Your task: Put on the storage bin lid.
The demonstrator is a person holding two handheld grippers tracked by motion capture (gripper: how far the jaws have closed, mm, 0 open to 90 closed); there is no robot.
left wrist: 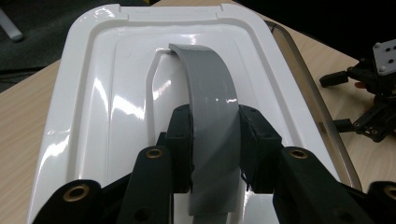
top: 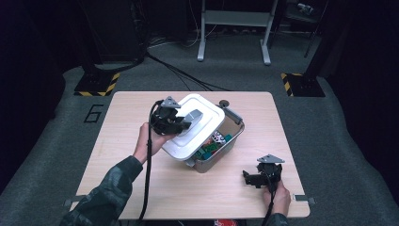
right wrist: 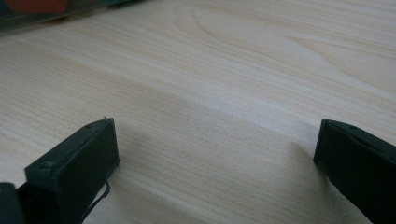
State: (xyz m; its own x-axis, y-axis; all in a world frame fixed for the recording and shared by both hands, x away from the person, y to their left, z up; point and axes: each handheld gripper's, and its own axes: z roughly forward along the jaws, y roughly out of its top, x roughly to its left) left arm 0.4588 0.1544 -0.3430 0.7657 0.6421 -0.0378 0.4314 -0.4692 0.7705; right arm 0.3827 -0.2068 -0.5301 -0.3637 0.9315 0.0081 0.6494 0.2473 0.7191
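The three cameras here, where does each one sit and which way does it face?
High view: above the person's side, looking forward and down on the wooden table; forearms and both grippers show.
Left gripper view: rides the left gripper, looking along jaws shut on the grey handle of the white plastic lid.
Right gripper view: rides the right gripper, facing bare tabletop between open jaws.
High and left gripper views share the lid.

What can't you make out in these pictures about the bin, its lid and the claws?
- Bin contents: high view, mostly covered by the white lid; the visible pieces are too small to name.
- Lid's grey handle: left gripper view, its near end cut off by the edge.
- Right claw: right gripper view, jaws cropped.
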